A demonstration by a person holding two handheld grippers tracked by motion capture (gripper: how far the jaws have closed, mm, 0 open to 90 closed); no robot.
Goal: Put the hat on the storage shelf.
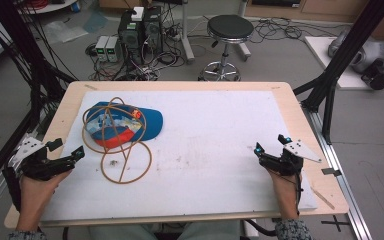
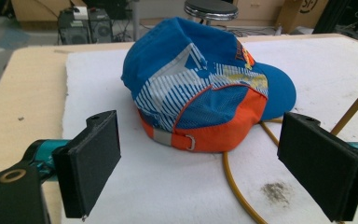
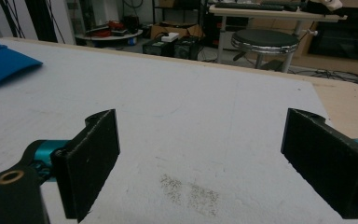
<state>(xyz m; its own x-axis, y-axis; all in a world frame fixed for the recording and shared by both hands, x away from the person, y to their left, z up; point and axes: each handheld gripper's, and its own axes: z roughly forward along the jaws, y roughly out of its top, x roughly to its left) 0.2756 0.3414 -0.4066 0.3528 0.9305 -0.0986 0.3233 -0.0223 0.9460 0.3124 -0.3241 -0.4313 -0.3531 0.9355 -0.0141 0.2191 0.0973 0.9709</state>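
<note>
cap (image 2: 200, 88): blue crown and brim, orange lower back band, white-striped panels, yellow print near front. wire frame (image 1: 122, 150): tan/mustard. mat (image 1: 215, 150): white, grey smudges. tabletop (image 1: 65, 105): light wood. gripper pads (image 2: 93, 163): black.

Laboratory: computer towers (image 1: 141, 30) and tangled cables (image 1: 150, 62) on floor, upper centre; round stool (image 1: 229, 30); black frame struts (image 1: 347, 47), right.

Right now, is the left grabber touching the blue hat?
Apart. In the left gripper view, the left gripper stands open, with bare white mat between its jaws and the cap.
</note>
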